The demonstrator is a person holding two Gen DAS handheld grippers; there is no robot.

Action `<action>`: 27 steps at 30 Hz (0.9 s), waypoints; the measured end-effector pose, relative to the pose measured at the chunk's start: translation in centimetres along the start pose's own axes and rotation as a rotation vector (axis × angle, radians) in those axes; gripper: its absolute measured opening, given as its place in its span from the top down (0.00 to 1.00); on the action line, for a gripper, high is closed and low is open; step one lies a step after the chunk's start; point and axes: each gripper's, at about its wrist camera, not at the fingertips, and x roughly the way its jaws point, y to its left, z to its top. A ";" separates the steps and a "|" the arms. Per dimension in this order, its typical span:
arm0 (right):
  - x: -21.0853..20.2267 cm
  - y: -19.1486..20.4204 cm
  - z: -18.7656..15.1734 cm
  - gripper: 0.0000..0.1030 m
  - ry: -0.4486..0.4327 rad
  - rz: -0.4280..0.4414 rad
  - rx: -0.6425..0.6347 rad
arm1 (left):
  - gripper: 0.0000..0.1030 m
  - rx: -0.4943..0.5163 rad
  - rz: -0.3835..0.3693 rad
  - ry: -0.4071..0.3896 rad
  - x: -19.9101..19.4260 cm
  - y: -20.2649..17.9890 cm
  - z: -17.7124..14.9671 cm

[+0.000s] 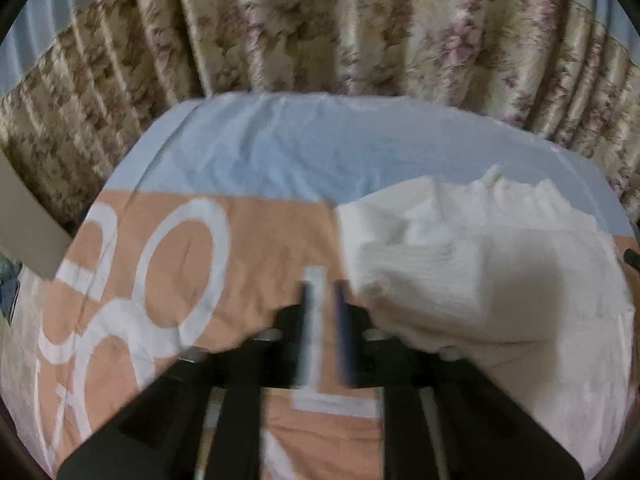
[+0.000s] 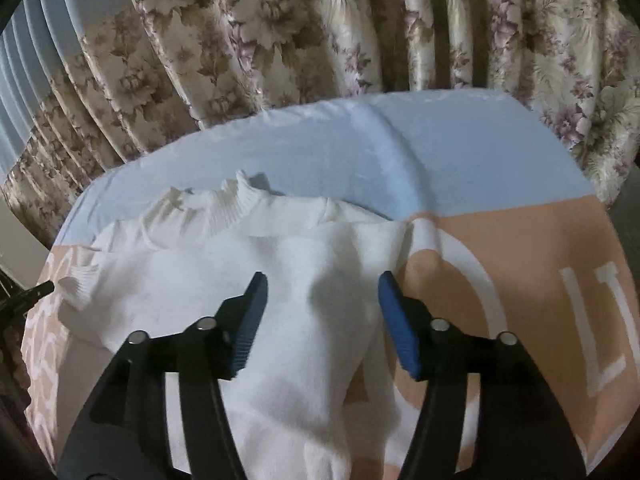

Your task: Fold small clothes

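Observation:
A small white knit sweater (image 2: pixel 248 264) lies on a bed cover of orange and light blue with white letters (image 2: pixel 520 248). Its ruffled collar points away and a ribbed cuff lies at its left. My right gripper (image 2: pixel 320 280) is open and empty, hovering over the sweater's right side. In the left wrist view the sweater (image 1: pixel 480 264) lies to the right, with a ribbed cuff near the fingers. My left gripper (image 1: pixel 324 292) is blurred by motion, with its fingers close together and a narrow gap between them, over the orange cover just left of the sweater, holding nothing.
A floral curtain (image 2: pixel 320 32) hangs right behind the bed's far edge. The light blue part of the cover (image 1: pixel 304 152) lies beyond the sweater. A pale board (image 1: pixel 28 224) slants in at the far left of the left wrist view.

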 end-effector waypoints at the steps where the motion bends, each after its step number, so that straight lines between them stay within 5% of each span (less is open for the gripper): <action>1: -0.5 0.4 -0.2 0.37 -0.002 0.010 -0.006 | 0.29 0.018 -0.022 -0.021 -0.8 -1.3 0.4; 2: -1.0 1.4 -0.6 0.35 0.000 0.027 -0.026 | 0.16 0.034 -0.041 -0.047 -1.3 -2.3 0.7; 8: -0.2 6.2 -2.7 0.37 0.068 0.106 -0.165 | 0.13 0.177 -0.187 -0.014 0.1 -9.6 1.4; 16: 1.4 4.0 -4.6 0.60 0.120 0.004 -0.217 | 0.13 0.127 -0.093 0.106 4.8 -7.1 -0.9; 19: 0.8 2.2 -4.8 0.67 0.110 0.051 -0.171 | 0.13 0.127 -0.070 0.087 4.2 -6.3 -1.4; 20: 0.5 2.4 -4.7 0.65 0.106 0.044 -0.179 | 0.13 0.127 -0.062 0.079 3.3 -6.3 -1.4; 27: -5.9 4.9 -4.6 0.14 -0.039 0.134 -0.168 | 0.07 0.040 -0.139 -0.019 -4.7 -5.4 -3.1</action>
